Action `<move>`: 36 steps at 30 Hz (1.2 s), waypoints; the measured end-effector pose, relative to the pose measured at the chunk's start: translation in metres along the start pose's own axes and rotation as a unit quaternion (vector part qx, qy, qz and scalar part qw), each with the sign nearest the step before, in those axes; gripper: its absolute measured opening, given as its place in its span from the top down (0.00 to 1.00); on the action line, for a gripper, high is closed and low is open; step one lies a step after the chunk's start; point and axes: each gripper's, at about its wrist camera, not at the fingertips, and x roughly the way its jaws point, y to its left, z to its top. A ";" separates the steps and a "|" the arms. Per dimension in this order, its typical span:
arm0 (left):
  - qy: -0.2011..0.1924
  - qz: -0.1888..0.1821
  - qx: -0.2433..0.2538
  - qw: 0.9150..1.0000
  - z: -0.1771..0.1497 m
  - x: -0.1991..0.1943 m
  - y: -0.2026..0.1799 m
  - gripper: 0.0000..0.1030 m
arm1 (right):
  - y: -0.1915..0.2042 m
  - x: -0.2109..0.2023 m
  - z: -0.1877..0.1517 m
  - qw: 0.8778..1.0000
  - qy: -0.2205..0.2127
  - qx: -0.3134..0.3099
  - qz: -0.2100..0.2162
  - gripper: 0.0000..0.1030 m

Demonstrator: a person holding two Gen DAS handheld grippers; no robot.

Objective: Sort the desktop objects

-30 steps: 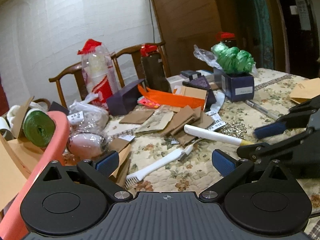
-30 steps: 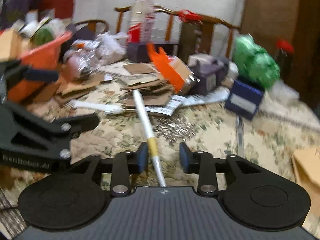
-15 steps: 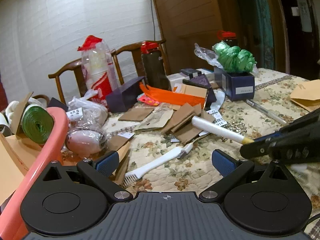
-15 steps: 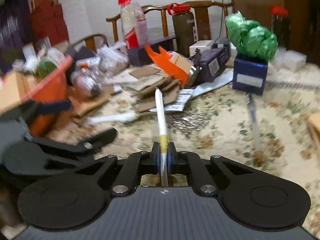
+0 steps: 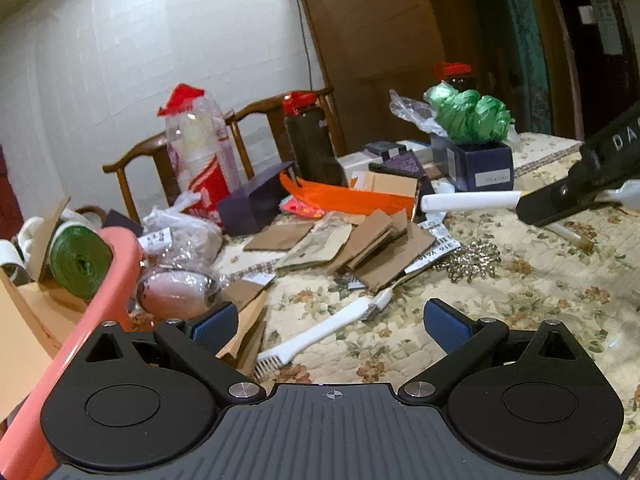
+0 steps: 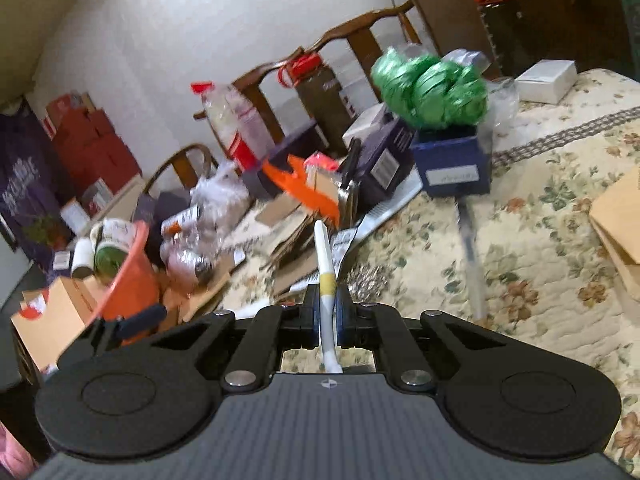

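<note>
My right gripper (image 6: 327, 312) is shut on a white pen with a yellow band (image 6: 325, 268) and holds it lifted above the table, tip pointing forward. In the left wrist view the pen (image 5: 470, 201) sticks out to the left of the right gripper (image 5: 560, 200) at the right edge. My left gripper (image 5: 332, 326) is open and empty, low over the floral tablecloth. A white brush (image 5: 320, 334) lies between its fingers on the cloth. A pink-orange basket (image 5: 80, 312) stands at the left, also seen in the right wrist view (image 6: 132, 280).
Cardboard scraps (image 5: 360, 244), an orange bag (image 5: 344, 200), a metal chain (image 5: 472, 256), a blue box with green ribbon (image 5: 476, 148), dark bottles, a cup sleeve (image 5: 200, 152) and plastic bags crowd the table. Another pen (image 6: 470, 256) and a brown envelope (image 6: 620, 220) lie right.
My right gripper closed on the white pen and lifted it off the table, rising and tilting. My left gripper stayed open in nearly the same place.
</note>
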 end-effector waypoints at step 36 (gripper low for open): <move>0.152 -0.074 -0.035 0.985 0.035 0.065 -0.001 0.81 | -0.010 0.001 0.002 1.000 0.003 0.014 -0.002 0.91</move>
